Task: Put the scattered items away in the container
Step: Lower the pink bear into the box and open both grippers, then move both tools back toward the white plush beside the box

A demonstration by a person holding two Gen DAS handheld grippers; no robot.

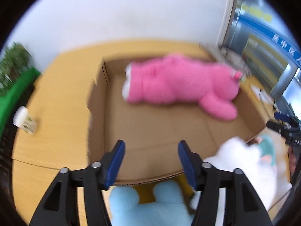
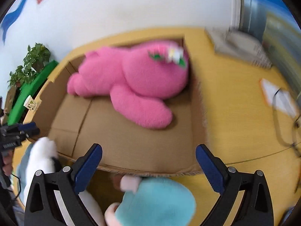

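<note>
Both grippers, left (image 1: 151,162) and right (image 2: 148,166), are hanging wide open, gripping nothing. Ahead of the jaws, the pink plush (image 2: 129,79) is lying in the box (image 2: 131,141), seemingly already tidied. Below them, a blue plush (image 1: 150,205) is waiting outside.

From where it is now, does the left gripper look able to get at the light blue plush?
Probably yes. The left gripper is open, and the light blue plush lies on the table just below its fingers, outside the cardboard box. Nothing sits between them; the white plush is off to the right.
</note>
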